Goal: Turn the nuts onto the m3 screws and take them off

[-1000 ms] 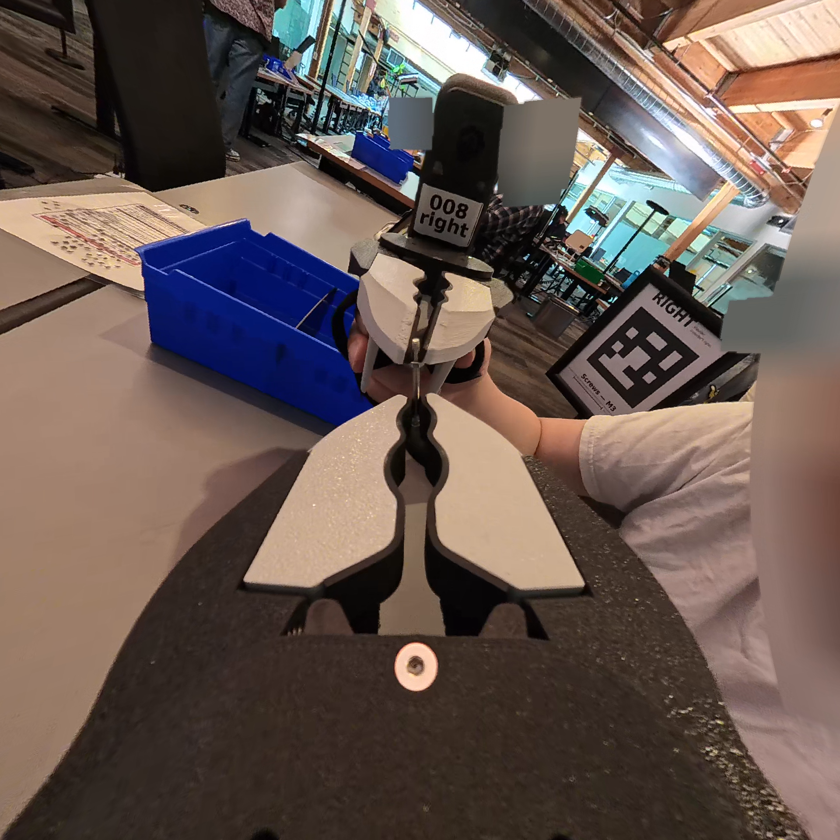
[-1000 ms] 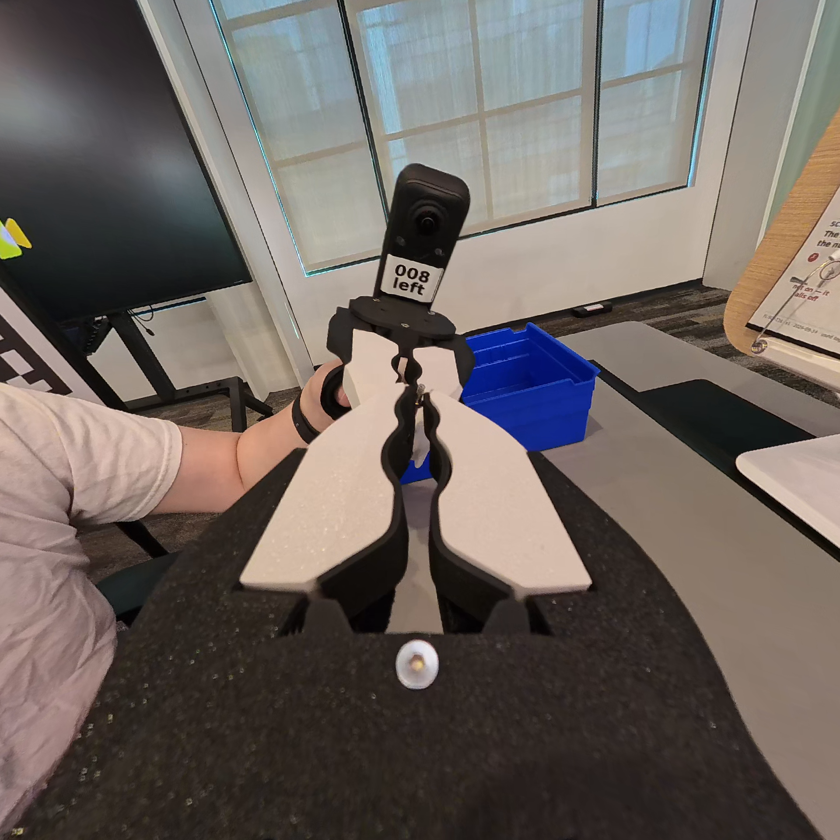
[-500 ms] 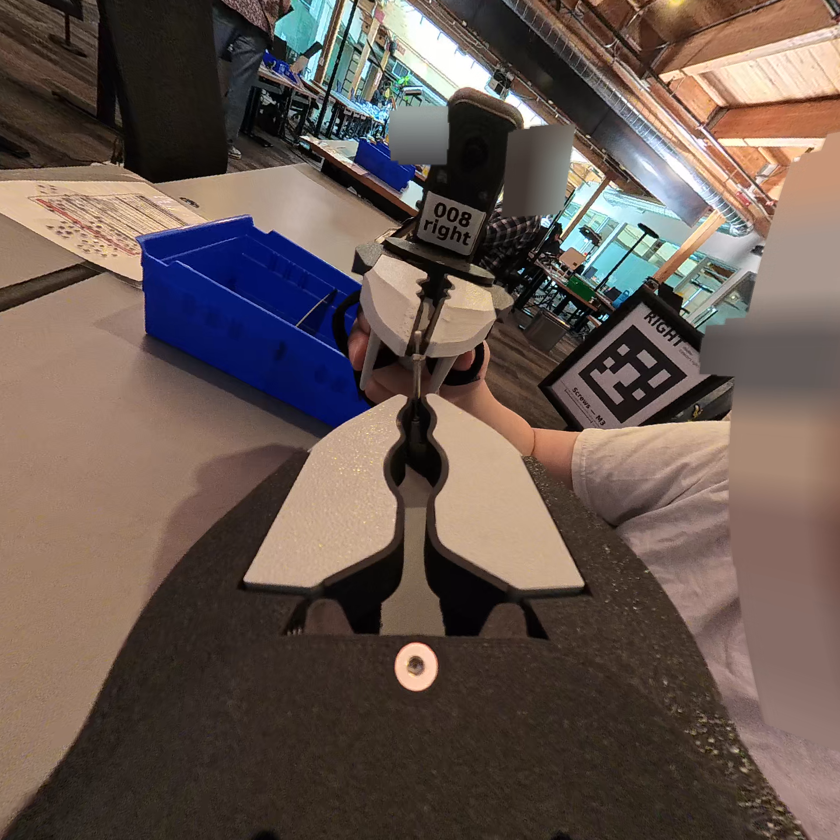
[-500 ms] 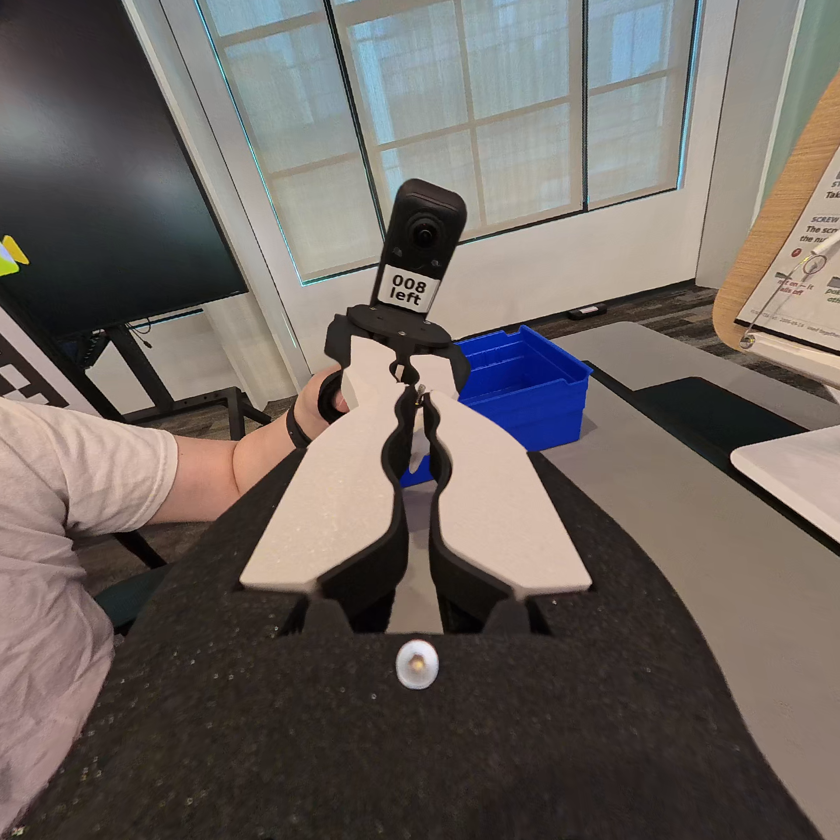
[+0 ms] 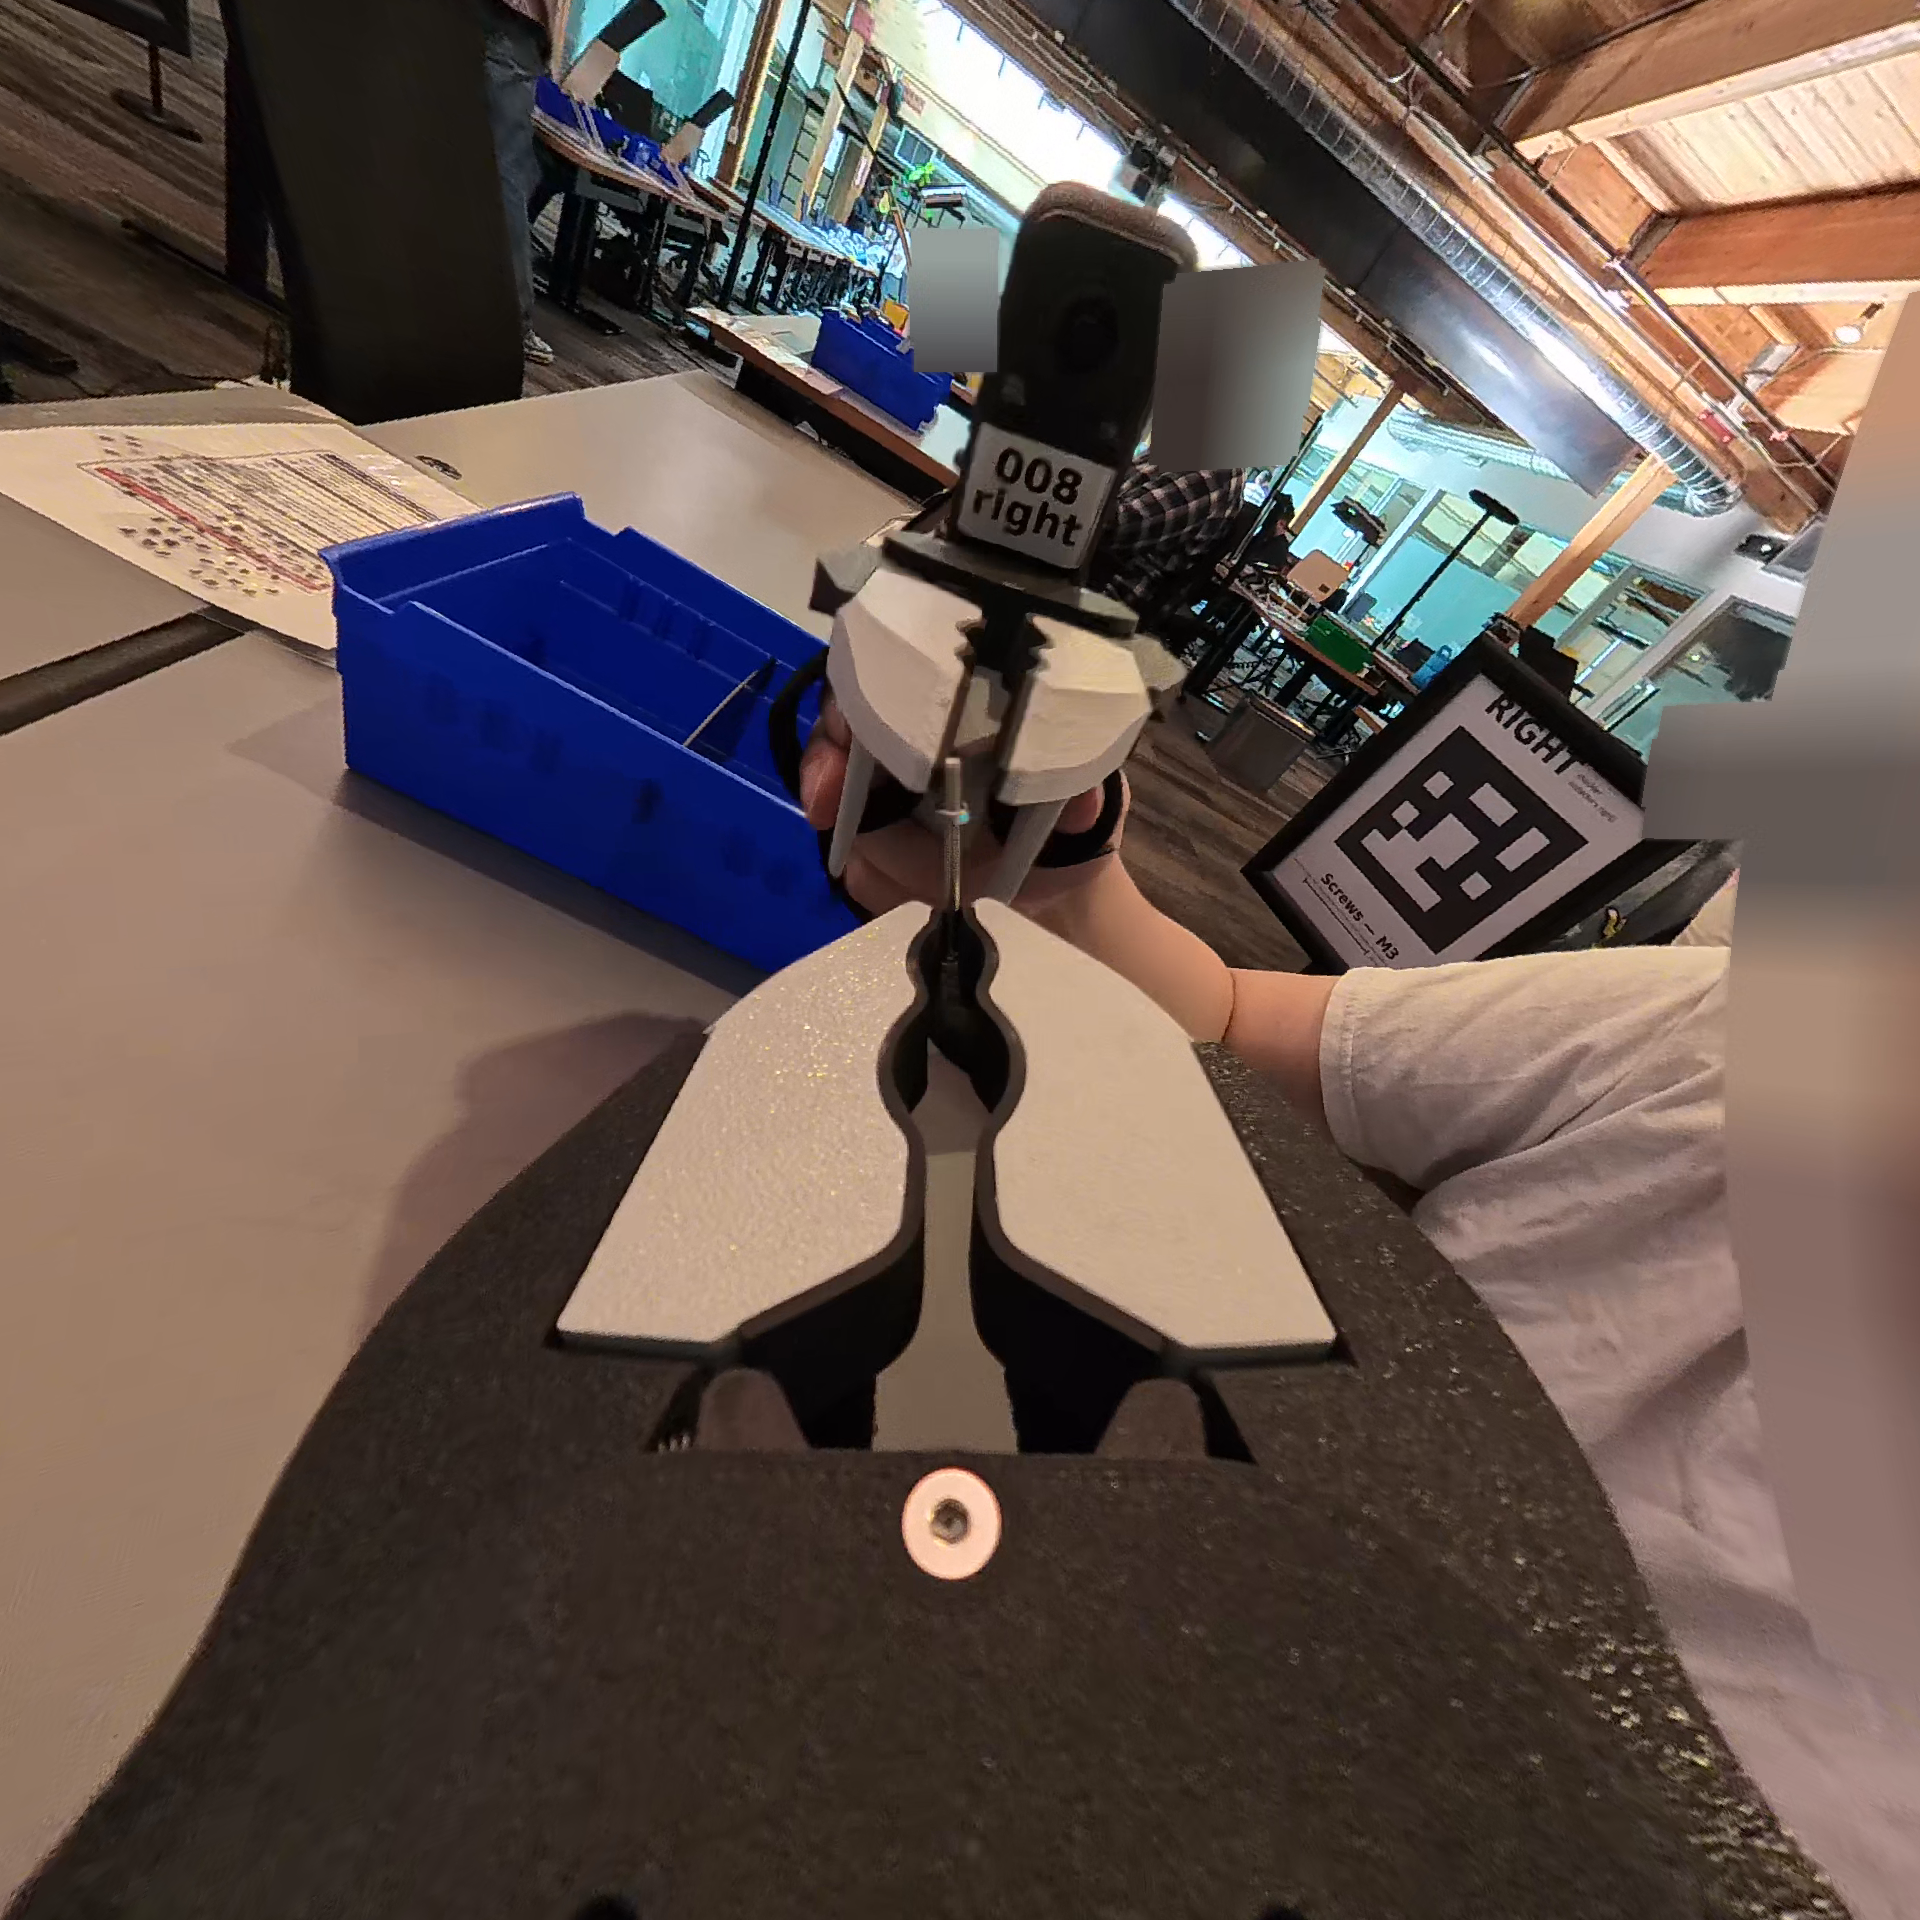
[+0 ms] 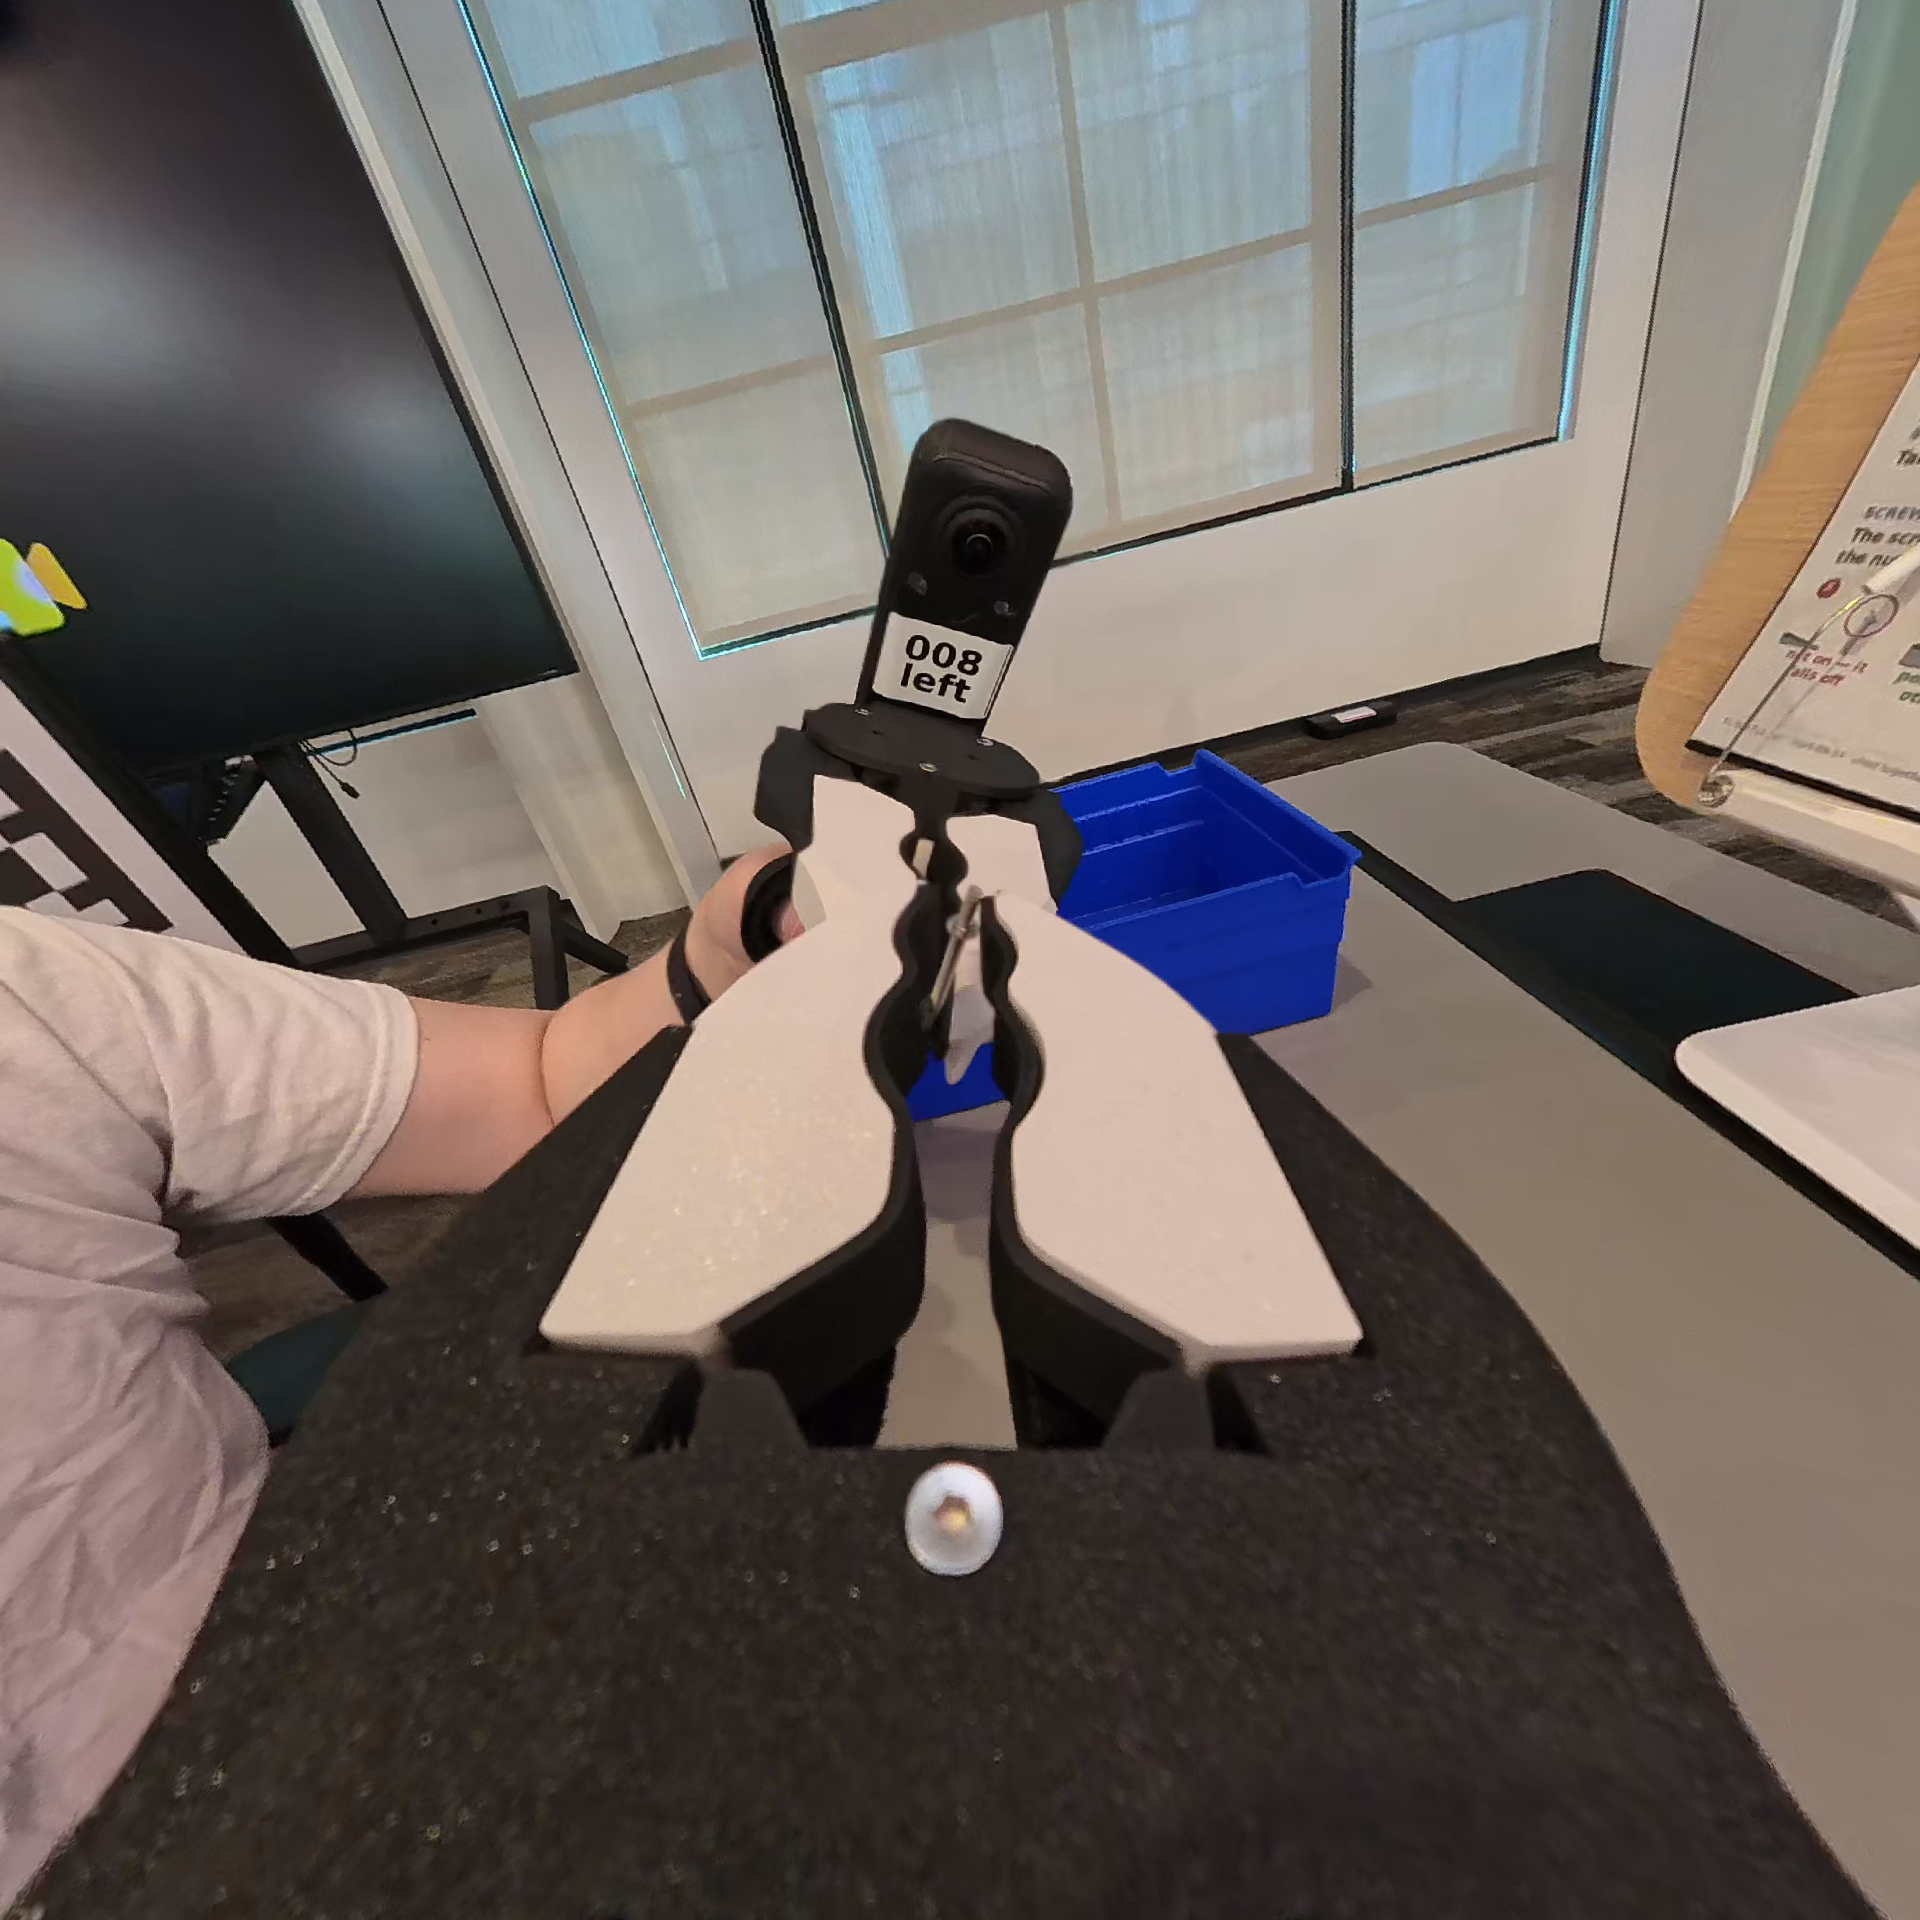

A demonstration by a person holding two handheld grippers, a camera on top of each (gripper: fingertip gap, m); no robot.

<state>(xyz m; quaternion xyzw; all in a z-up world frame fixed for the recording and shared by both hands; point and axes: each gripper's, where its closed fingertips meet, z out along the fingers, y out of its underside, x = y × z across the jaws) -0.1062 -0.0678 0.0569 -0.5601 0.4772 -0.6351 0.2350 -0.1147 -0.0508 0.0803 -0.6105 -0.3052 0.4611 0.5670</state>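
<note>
Left gripper: the left gripper (image 5: 951,920) has its white fingers (image 5: 790,1122) drawn together, tips nearly meeting and pinching the lower end of the m3 screw (image 5: 950,831).
Right gripper: the right gripper (image 6: 961,914) faces the left one tip to tip, its fingers (image 6: 769,1132) closed to a narrow gap around the same thin metal shaft; in the left wrist view it shows farther off (image 5: 982,675) with a hand behind it.
Screw: the screw runs as a slim silvery rod between the two grippers, held in the air above the table (image 5: 208,1039), near upright and a little tilted in the left wrist view.
Nut: a small nut (image 5: 952,808) sits on the shaft partway along, in the open stretch between the two sets of fingertips and touching neither.
Bin: a blue plastic bin (image 5: 561,717) stands on the grey table just beyond the grippers, with a divider inside; what it holds cannot be made out.
Surroundings: a printed sheet (image 5: 208,509) lies past the bin, and a framed sign with a black-and-white square code (image 5: 1455,831) stands off the table's edge.
</note>
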